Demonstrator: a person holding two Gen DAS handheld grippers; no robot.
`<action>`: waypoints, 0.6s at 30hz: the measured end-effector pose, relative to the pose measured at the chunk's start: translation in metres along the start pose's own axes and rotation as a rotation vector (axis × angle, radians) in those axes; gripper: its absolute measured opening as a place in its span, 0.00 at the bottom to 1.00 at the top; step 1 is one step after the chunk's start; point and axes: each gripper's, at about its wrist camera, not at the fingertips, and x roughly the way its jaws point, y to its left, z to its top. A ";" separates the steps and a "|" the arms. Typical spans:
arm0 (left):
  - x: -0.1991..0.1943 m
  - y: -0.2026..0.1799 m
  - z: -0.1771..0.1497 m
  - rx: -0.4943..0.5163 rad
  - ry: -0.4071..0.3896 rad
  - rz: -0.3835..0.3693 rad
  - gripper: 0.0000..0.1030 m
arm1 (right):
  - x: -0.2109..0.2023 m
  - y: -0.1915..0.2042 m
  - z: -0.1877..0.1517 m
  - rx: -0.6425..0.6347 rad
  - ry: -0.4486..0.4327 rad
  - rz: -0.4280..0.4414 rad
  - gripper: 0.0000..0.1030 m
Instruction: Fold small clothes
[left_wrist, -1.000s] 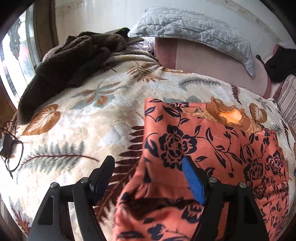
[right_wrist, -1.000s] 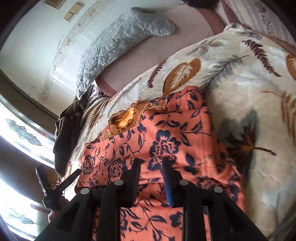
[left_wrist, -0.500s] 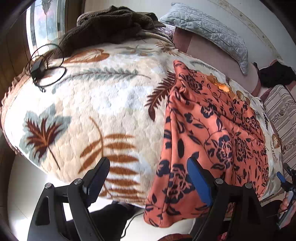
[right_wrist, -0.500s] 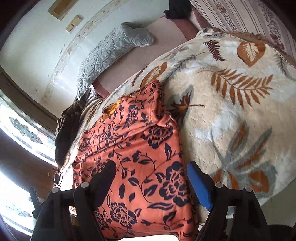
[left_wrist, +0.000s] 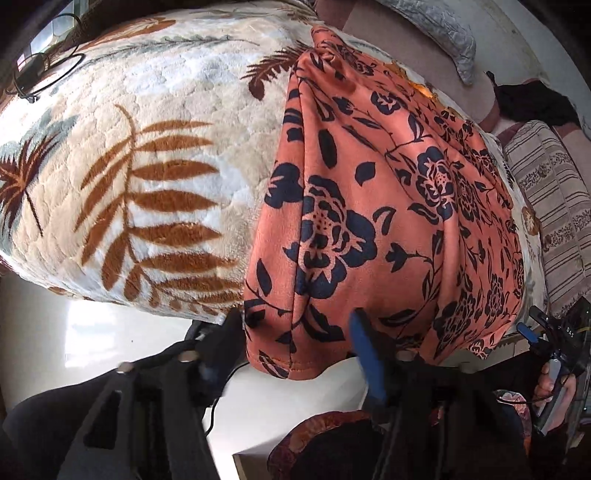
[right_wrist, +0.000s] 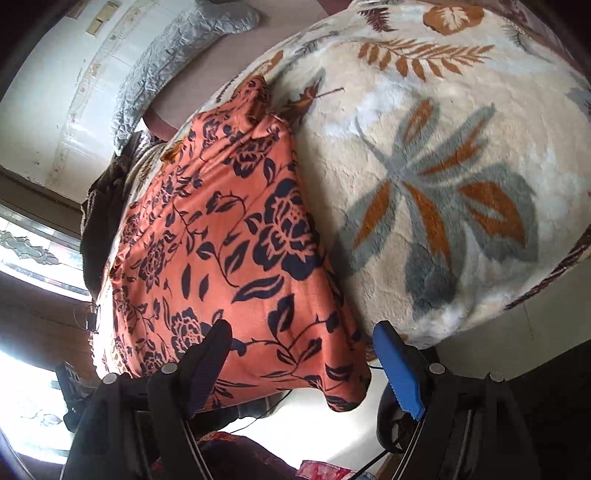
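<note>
An orange garment with dark blue flowers (left_wrist: 388, 206) lies folded lengthwise on the leaf-print blanket, its near hem hanging over the bed's edge. It also shows in the right wrist view (right_wrist: 229, 258). My left gripper (left_wrist: 295, 336) is open, its fingers on either side of the hem's left corner, not closed on it. My right gripper (right_wrist: 303, 347) is open around the hem's right corner. The right gripper also shows at the far right of the left wrist view (left_wrist: 546, 343).
The cream blanket with brown and grey leaves (left_wrist: 140, 155) covers the bed. A grey quilted pillow (right_wrist: 173, 55) and a dark brown cloth pile (right_wrist: 99, 206) lie at the far end. A black cable and charger (left_wrist: 33, 74) sits at the blanket's left edge. A striped cushion (left_wrist: 554, 206) is to the right.
Both grippers have drawn back from over the garment to its near hem at the bed's edge. The right gripper, nearly shut a second ago, has opened wide.
</note>
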 end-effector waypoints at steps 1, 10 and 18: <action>0.002 -0.001 -0.002 -0.012 0.004 0.002 0.81 | 0.003 -0.002 0.000 0.009 0.015 -0.014 0.79; 0.026 0.009 -0.008 -0.093 0.074 -0.013 0.81 | 0.047 0.008 -0.012 -0.053 0.134 -0.117 0.79; 0.032 0.014 -0.012 -0.124 0.082 -0.196 0.23 | 0.052 0.017 -0.019 -0.094 0.144 -0.017 0.32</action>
